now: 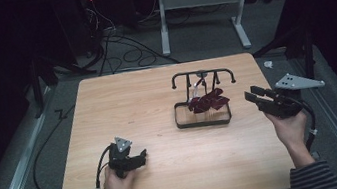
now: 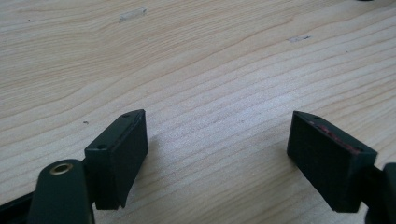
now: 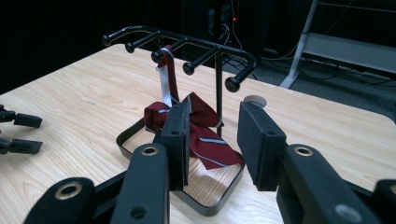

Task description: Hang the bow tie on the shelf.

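Note:
A black hook rack [image 1: 201, 73] with a rectangular base frame [image 1: 203, 122] stands right of the table's middle. A dark red striped tie [image 1: 208, 102] hangs by its thin end from one hook [image 3: 159, 57] and lies bunched on the base [image 3: 205, 116]. My right gripper [image 1: 252, 93] hovers just right of the rack, apart from it; its jaws stand partly open on nothing and point at the tie [image 3: 214, 140]. My left gripper [image 1: 140, 155] rests low at the front left, jaws wide open over bare wood [image 2: 217, 135].
The wooden table [image 1: 148, 107] ends close behind the rack and just right of my right hand. A white desk frame [image 1: 241, 18] and cables [image 1: 119, 46] stand on the floor beyond. A round hole [image 3: 254, 99] sits in the tabletop behind the rack.

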`<state>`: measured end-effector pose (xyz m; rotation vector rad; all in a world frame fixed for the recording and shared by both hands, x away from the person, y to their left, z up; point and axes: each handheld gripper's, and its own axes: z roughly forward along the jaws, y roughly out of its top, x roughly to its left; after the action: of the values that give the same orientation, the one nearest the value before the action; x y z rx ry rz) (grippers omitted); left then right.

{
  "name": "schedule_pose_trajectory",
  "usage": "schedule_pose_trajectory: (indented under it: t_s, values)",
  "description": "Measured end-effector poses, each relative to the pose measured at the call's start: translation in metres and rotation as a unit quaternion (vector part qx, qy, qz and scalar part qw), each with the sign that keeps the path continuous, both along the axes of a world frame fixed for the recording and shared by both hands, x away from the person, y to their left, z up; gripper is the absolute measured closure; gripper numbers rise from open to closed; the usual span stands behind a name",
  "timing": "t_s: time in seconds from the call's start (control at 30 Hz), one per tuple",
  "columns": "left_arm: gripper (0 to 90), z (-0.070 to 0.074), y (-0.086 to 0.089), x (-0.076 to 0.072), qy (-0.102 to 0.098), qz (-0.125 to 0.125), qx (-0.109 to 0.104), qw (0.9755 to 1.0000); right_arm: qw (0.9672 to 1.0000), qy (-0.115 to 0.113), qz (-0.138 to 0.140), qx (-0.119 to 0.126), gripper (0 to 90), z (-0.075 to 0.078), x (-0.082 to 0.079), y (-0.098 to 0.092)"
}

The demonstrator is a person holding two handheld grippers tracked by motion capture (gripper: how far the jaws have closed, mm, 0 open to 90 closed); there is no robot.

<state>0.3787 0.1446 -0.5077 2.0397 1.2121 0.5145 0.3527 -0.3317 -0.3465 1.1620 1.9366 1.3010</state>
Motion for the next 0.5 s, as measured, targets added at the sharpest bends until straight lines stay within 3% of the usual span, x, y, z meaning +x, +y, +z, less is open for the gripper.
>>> schedule_pose_trajectory:
  t_s: [0.5]
  values:
    - [20.7,0.000,0.000,0.000,0.000,0.000,0.000,1.0000,0.9997,0.009,-0.014,0.016,65.8,-0.016,-0.016,-0.015]
